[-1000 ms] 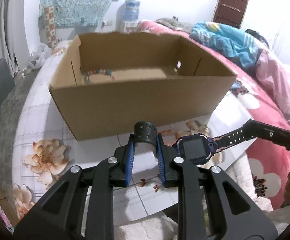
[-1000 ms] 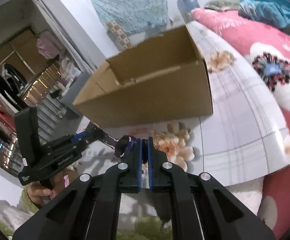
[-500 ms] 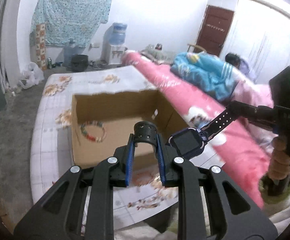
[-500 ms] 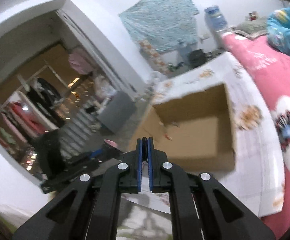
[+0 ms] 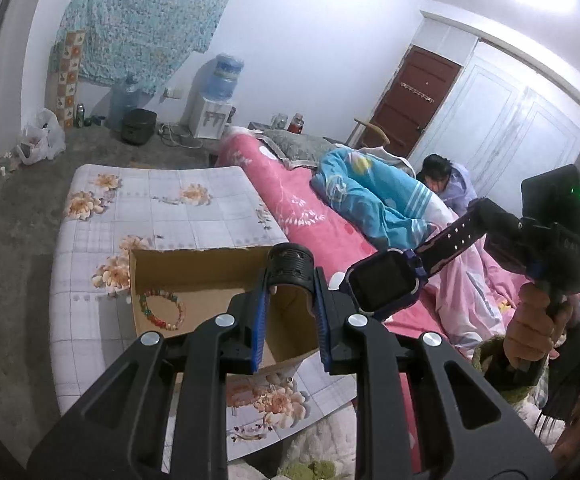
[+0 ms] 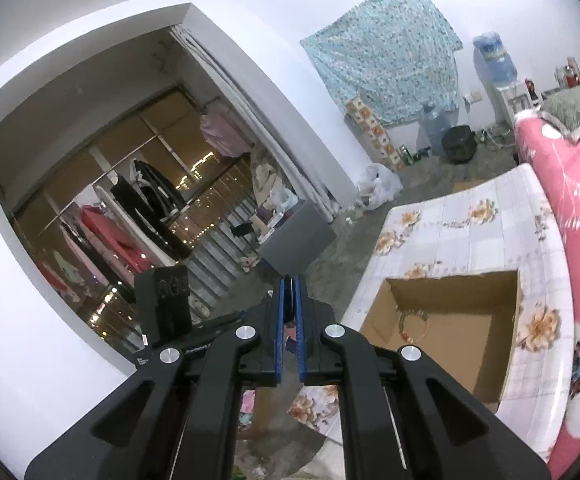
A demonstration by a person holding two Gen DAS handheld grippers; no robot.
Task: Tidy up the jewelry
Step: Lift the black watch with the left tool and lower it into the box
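Note:
A dark blue smartwatch (image 5: 385,286) hangs in the air between both grippers, high above an open cardboard box (image 5: 194,276). My left gripper (image 5: 290,292) is shut on the curled black end of one strap (image 5: 290,270). My right gripper (image 6: 289,312) is shut on the other strap (image 5: 455,238), which shows edge-on between its blue pads (image 6: 278,320). A colourful bead bracelet (image 5: 161,311) lies on the box floor; it also shows in the right wrist view (image 6: 411,322). The box (image 6: 445,320) sits on a floral white mat (image 5: 90,320).
A bed with a pink cover (image 5: 309,216) and a blue blanket (image 5: 369,200) runs along the mat's right side. A person (image 5: 445,176) lies at its far end. A water dispenser (image 5: 218,96) stands by the back wall. A grey bin (image 6: 297,240) stands left of the mat.
Both grippers have risen well above the mat with the watch held between them. The box, close and level before, is now far below, with its inside and the bracelet in view.

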